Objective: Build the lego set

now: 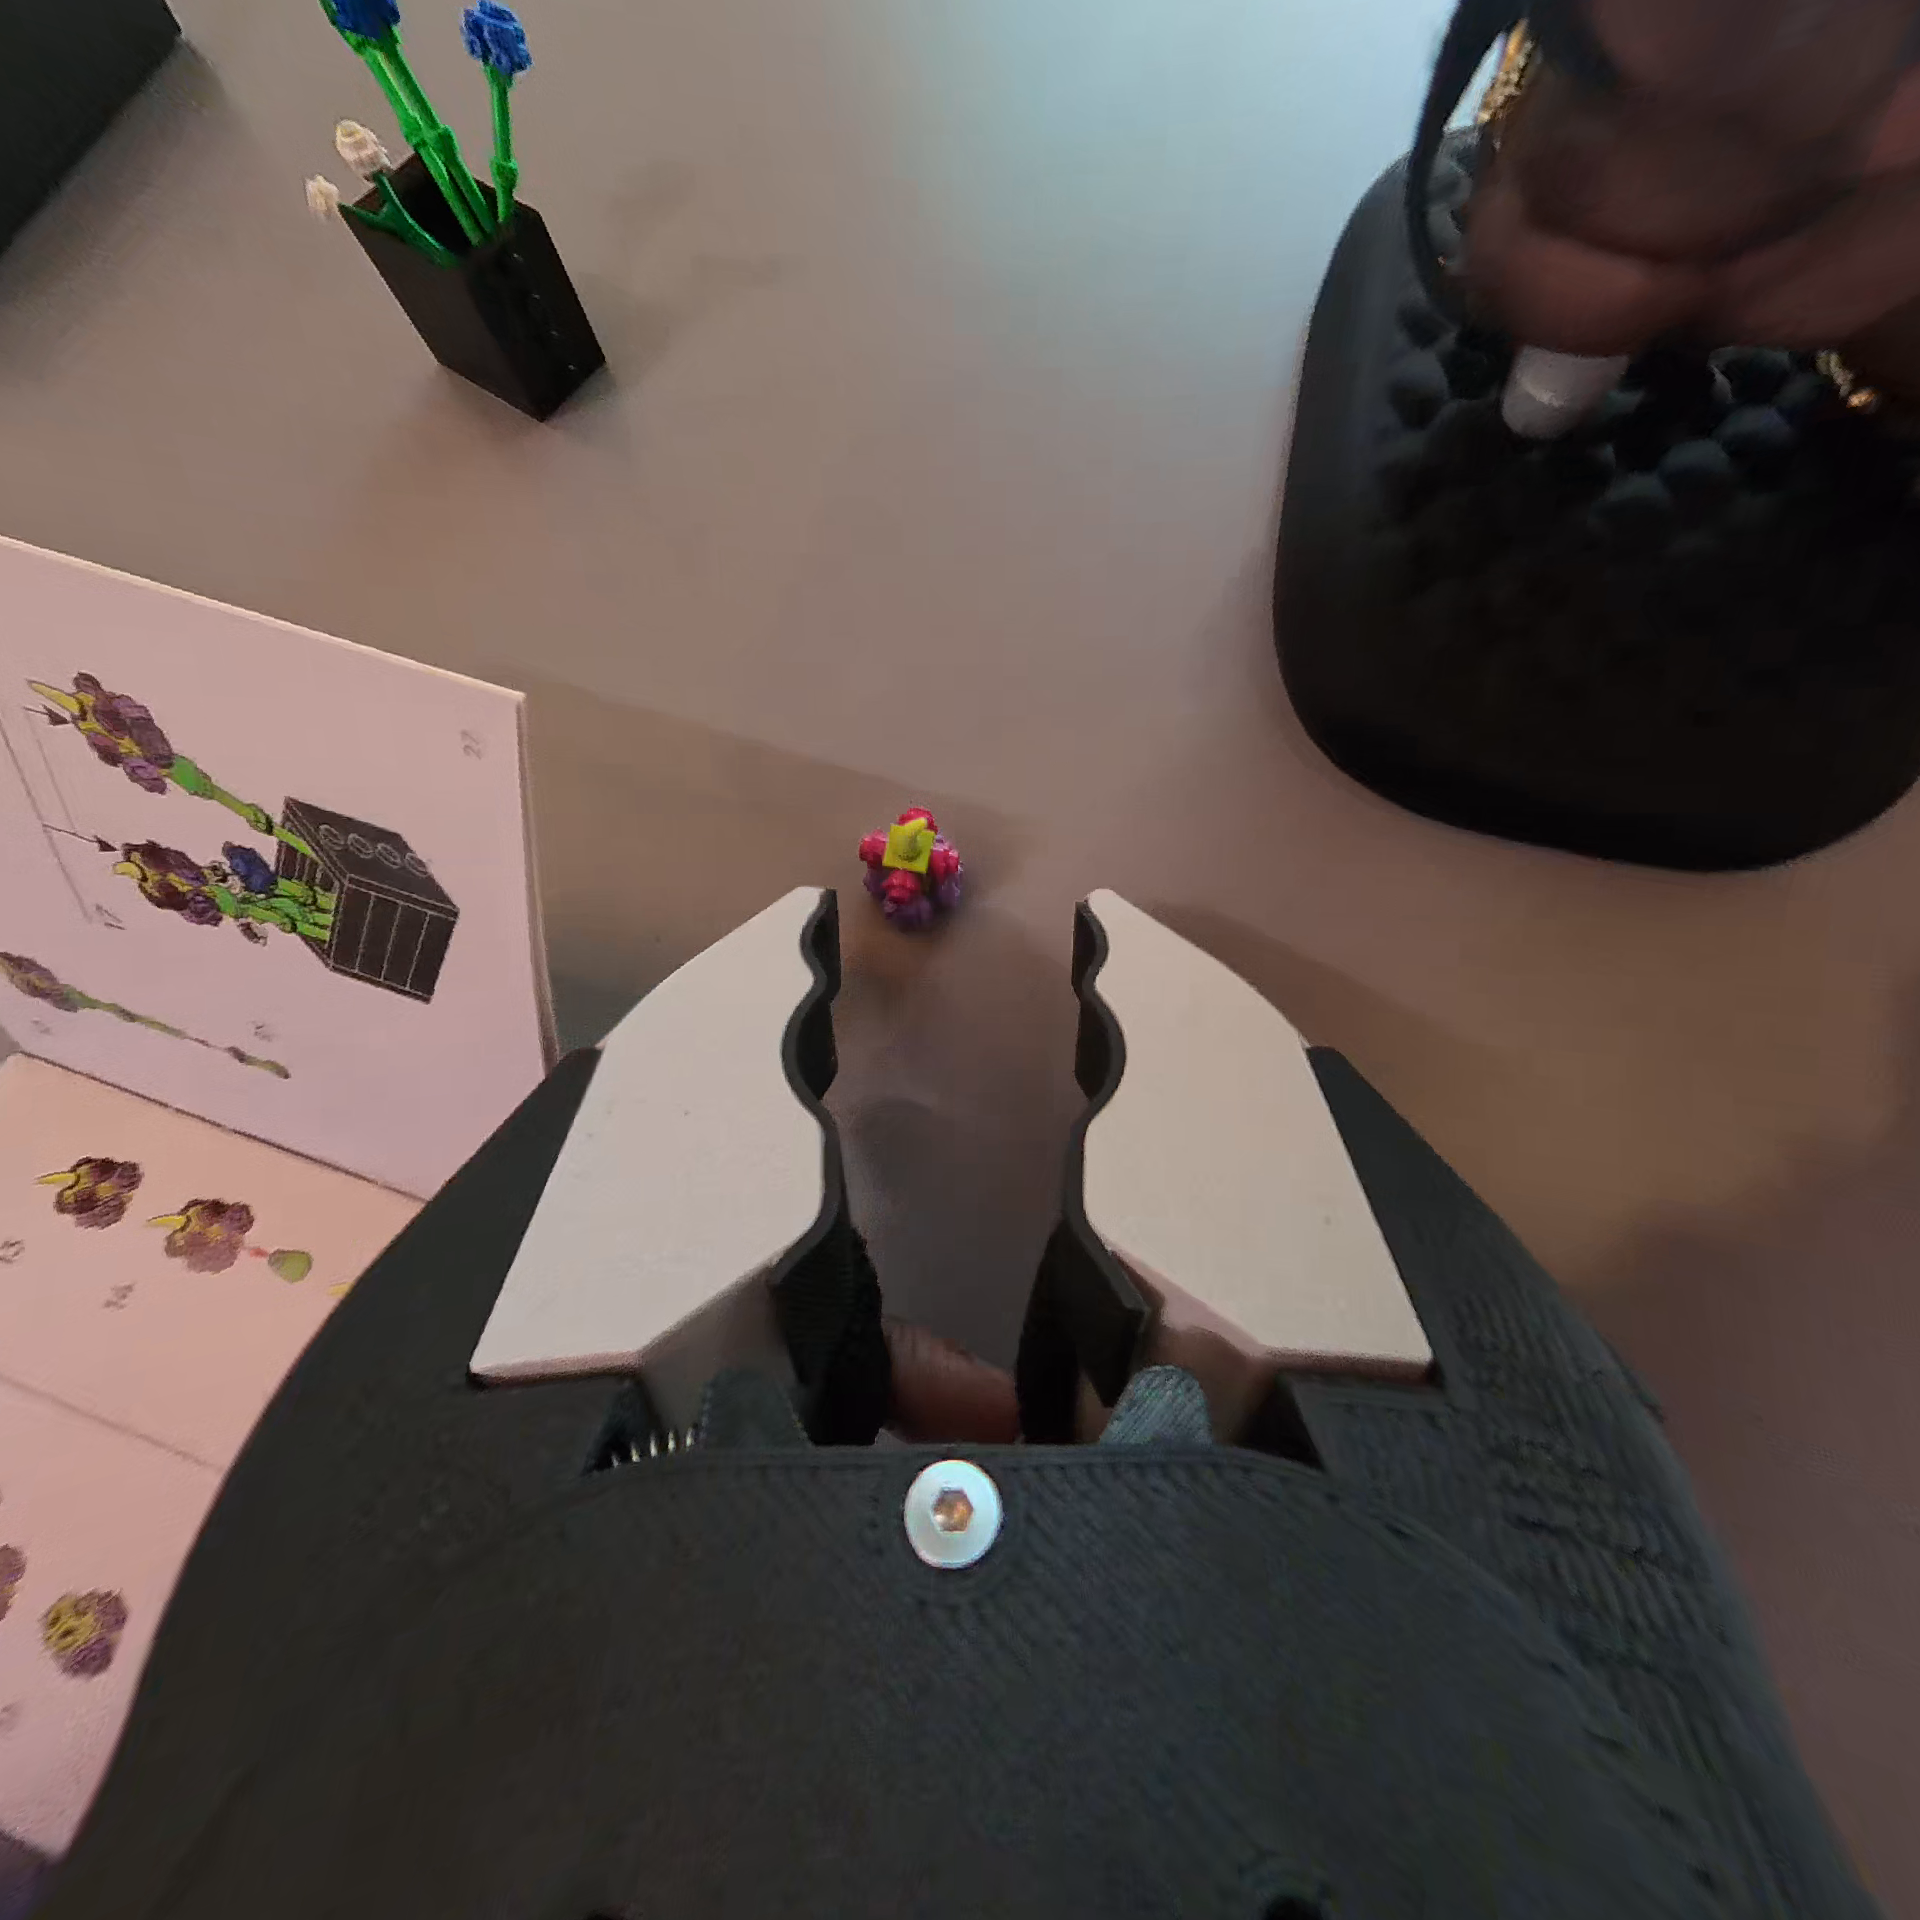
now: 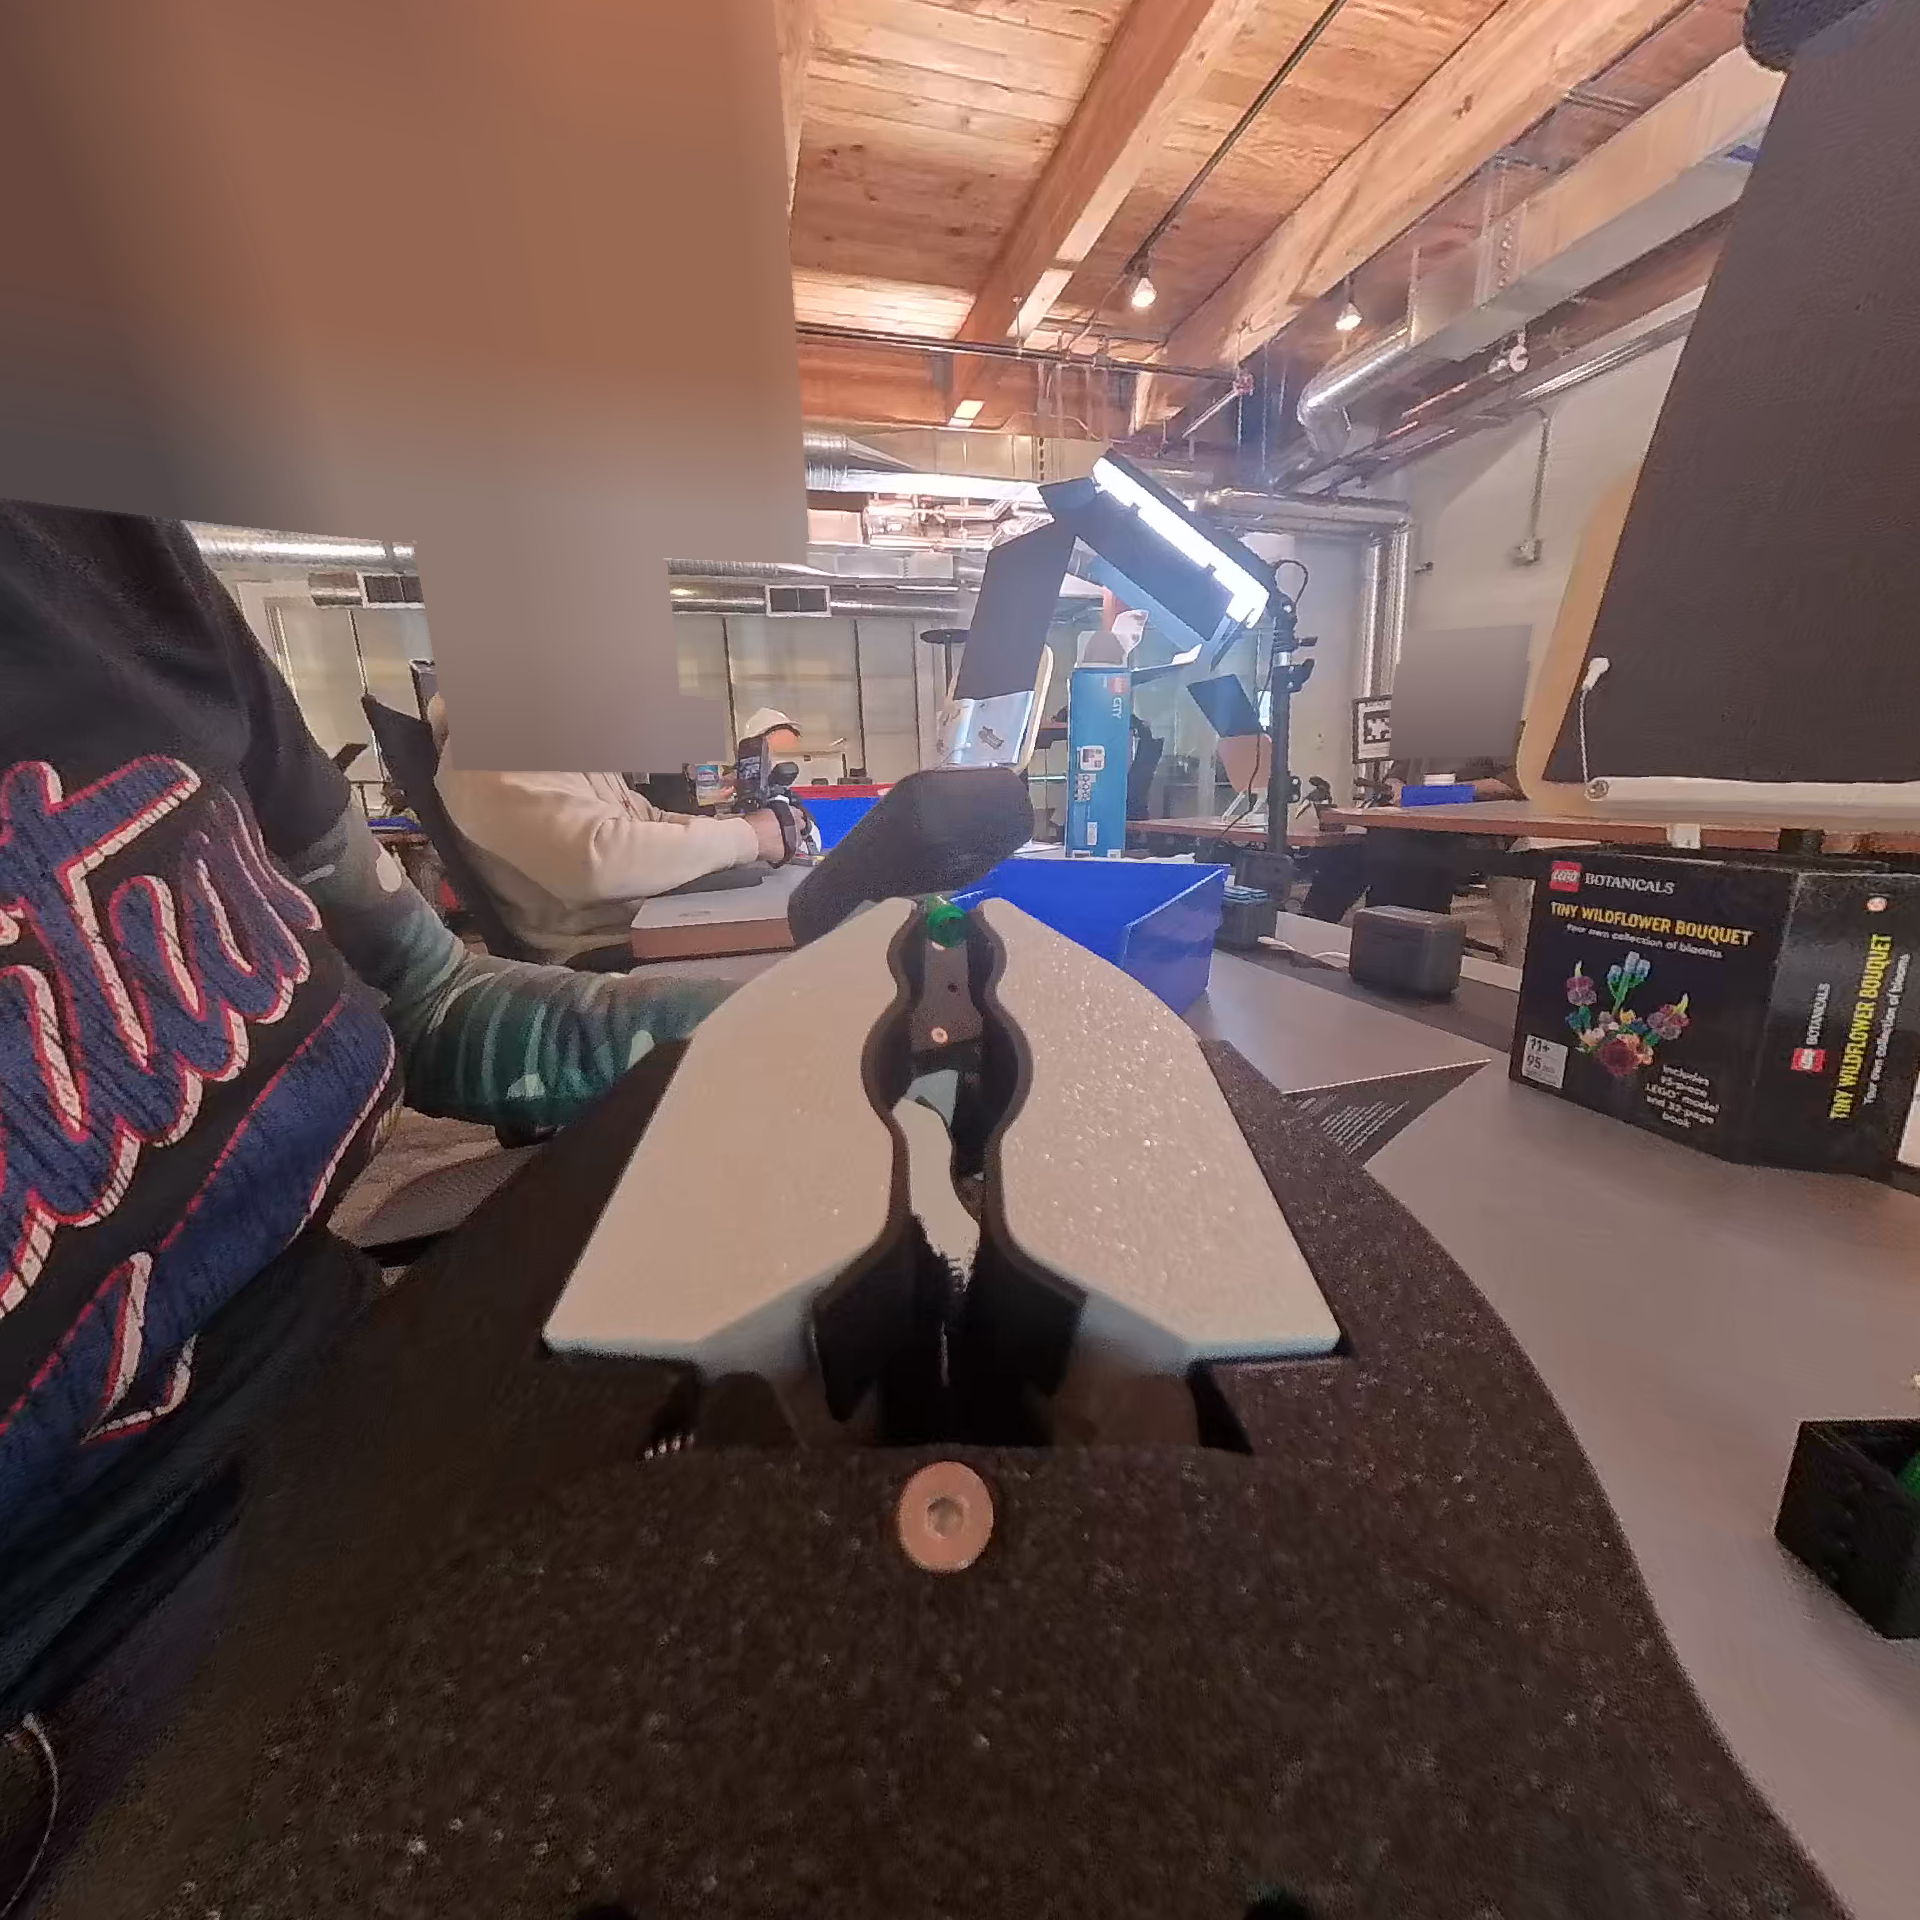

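Two grippers, left gripper (image 1: 951, 914) wide above flower head (image 1: 911, 868) (untouched), right gripper (image 2: 948, 914) pinching green piece (image 2: 945, 920)

Flower head (image 1: 911, 868): small brick-built bloom, magenta and purple petals around a lime-yellow centre, lying loose on the grey surface, centre of the left wrist frame.

Black vase (image 1: 488, 296): rectangular, leaning in the view, upper left of the same frame; holds green stems topped with blue blossoms (image 1: 497, 36) and two white buds (image 1: 358, 145).

Green piece (image 2: 943, 920): small and round, possibly a stem end, pinched at the centre of the right wrist frame.
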Demonstrator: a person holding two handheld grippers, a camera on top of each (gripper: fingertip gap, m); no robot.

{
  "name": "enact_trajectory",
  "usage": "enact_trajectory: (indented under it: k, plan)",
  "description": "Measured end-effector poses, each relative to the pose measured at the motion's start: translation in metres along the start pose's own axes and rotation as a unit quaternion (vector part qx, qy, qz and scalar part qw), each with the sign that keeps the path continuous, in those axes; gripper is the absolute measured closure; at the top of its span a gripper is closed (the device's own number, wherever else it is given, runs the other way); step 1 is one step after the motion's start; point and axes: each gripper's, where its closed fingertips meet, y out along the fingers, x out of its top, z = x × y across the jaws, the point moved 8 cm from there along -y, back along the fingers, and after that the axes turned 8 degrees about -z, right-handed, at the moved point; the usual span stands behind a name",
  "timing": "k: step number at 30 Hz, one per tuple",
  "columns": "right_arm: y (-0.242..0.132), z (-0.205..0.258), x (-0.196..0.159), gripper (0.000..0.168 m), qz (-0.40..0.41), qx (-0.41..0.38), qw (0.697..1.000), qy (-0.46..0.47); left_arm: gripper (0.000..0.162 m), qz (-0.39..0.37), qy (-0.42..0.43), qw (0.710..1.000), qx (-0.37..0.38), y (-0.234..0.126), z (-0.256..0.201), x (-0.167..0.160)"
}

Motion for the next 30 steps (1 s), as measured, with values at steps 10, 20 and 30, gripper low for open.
enact_trajectory:
  k: [10,20,30]
  plan:
    - [-0.001,0.001,-0.001,0.161,0.009,-0.005,1.000,0.007,0.124,0.018,0.024,0.999,-0.021,0.011,0.010,0.005]
    - [0.000,0.000,-0.002,0.161,0.014,-0.007,1.000,0.006,0.129,0.096,0.044,0.993,-0.054,0.017,0.018,0.016]
    - [0.003,0.002,0.000,0.161,0.011,-0.026,0.999,0.041,0.144,-0.215,-0.144,0.952,-0.163,-0.025,0.004,0.045]
